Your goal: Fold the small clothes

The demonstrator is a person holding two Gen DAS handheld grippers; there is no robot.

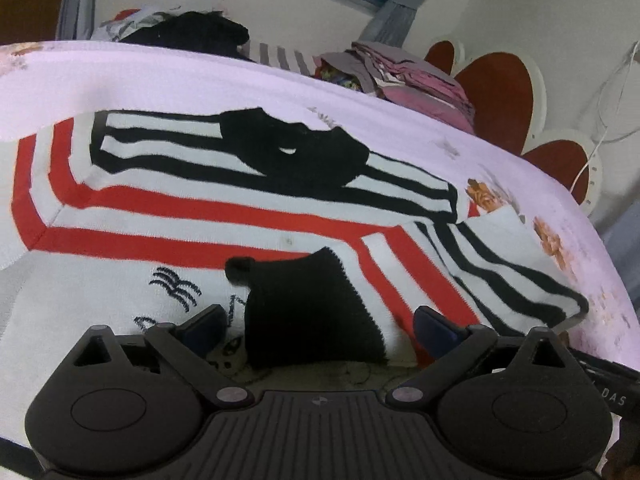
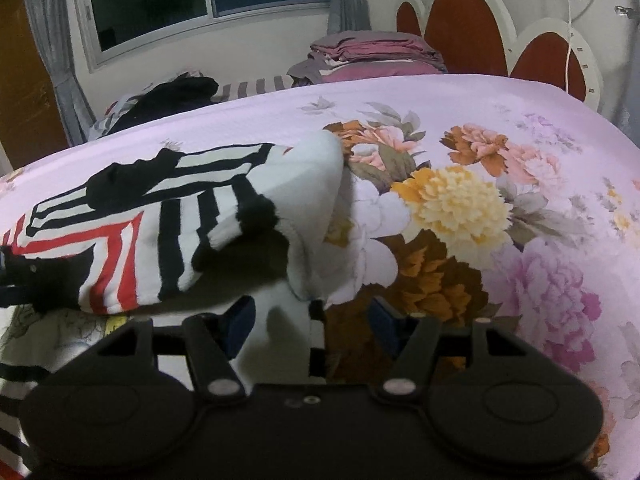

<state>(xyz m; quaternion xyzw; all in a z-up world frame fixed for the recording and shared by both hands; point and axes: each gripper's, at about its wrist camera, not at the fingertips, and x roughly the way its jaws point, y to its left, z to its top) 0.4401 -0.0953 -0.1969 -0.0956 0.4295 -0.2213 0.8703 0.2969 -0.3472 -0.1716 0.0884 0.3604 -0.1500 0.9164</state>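
A small white sweater (image 1: 192, 208) with red and black stripes lies flat on the pink floral bedsheet (image 1: 240, 80). Its black collar (image 1: 304, 156) is at the far side. One sleeve is folded in over the body, and its black cuff (image 1: 312, 312) lies between the fingers of my left gripper (image 1: 320, 330), which stands open and wide of the cuff on both sides. In the right wrist view the sweater (image 2: 168, 224) is bunched at the left. A white edge of it (image 2: 284, 320) lies between the fingers of my right gripper (image 2: 312, 318), which is open with a gap on the right side.
A stack of folded pink and grey clothes (image 2: 376, 56) and a dark heap of clothes (image 2: 176, 92) lie beyond the far edge of the bed. The red and white headboard (image 2: 472, 28) stands at the back right. Floral sheet (image 2: 500, 200) stretches to the right of the sweater.
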